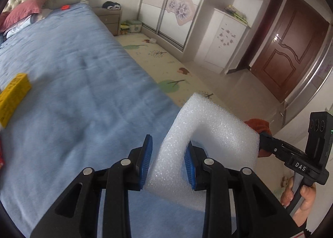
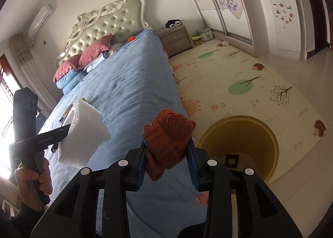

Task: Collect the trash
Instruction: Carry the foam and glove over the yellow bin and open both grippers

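White foam block (image 1: 199, 133) and rust knitted cloth (image 2: 168, 144) are held clamped by left gripper (image 1: 168, 163) and right gripper (image 2: 167, 165) — best released squarely above the yellow bin (image 2: 270, 140).

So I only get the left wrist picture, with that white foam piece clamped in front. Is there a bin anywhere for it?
Observer: Yes, a round yellow bin stands on the patterned play mat beside the blue bed.
Operator: Anything in it?
Observer: One small flat dark-framed item lies on its bottom.
Operator: I glimpse something rusty orange behind the bent white foam piece. What is it?
Observer: A rust-orange knitted cloth, clamped in the right gripper.
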A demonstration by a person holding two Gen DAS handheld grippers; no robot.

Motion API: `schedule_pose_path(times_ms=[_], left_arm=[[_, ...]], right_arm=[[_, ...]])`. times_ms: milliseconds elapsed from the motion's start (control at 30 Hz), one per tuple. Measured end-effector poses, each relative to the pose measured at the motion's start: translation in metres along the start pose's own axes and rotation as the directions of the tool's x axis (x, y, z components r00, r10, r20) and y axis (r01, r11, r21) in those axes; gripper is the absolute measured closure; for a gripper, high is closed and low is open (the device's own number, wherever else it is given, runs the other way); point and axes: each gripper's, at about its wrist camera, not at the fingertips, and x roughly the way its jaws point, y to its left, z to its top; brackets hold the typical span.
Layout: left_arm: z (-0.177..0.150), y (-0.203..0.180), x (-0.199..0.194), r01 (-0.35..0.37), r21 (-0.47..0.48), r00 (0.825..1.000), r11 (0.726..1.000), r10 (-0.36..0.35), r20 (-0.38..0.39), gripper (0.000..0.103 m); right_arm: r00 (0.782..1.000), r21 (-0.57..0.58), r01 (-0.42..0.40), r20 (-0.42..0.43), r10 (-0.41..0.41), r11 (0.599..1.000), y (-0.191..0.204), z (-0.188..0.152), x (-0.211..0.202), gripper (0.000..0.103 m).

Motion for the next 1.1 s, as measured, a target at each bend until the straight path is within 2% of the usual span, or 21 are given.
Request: schedule_pose_path(times_ms=[267, 567, 667, 833, 967, 1100], left_arm=[[0.026, -0.067, 0.081, 0.089, 0.068, 0.985, 0.994, -0.077, -0.155, 0.072], [0.042, -0.104, 0.162, 0.095, 0.077, 0.957, 0.993, -0.070, -0.281, 0.072], [0.049, -0.110, 0.185, 0.069, 0.080, 0.943, 0.994, -0.039, -0.329, 0.072], [0.050, -0.113, 0.211, 0.043, 0.137, 0.910, 0.990, 0.018, -0.415, 0.072], [0.046, -0.114, 0.226, 0.044, 0.169, 0.887, 0.985, 0.039, -0.461, 0.072], [0.041, -0.110, 0.236, 0.052, 0.153, 0.865, 0.987, 0.032, -0.500, 0.072]], right_arm=[[0.996, 0.101, 0.092, -0.013, -0.091, 0.991, -0.076, -0.010, -0.020, 0.068], [0.990, 0.160, 0.142, -0.047, -0.136, 0.977, -0.128, -0.011, -0.005, 0.067], [0.987, 0.174, 0.153, -0.077, -0.141, 0.973, -0.143, -0.011, 0.007, 0.067], [0.980, 0.170, 0.164, -0.138, -0.141, 0.972, -0.157, -0.011, 0.030, 0.066], [0.975, 0.155, 0.167, -0.170, -0.140, 0.974, -0.161, -0.010, 0.043, 0.066], [0.970, 0.145, 0.176, -0.195, -0.147, 0.974, -0.165, -0.010, 0.056, 0.066]])
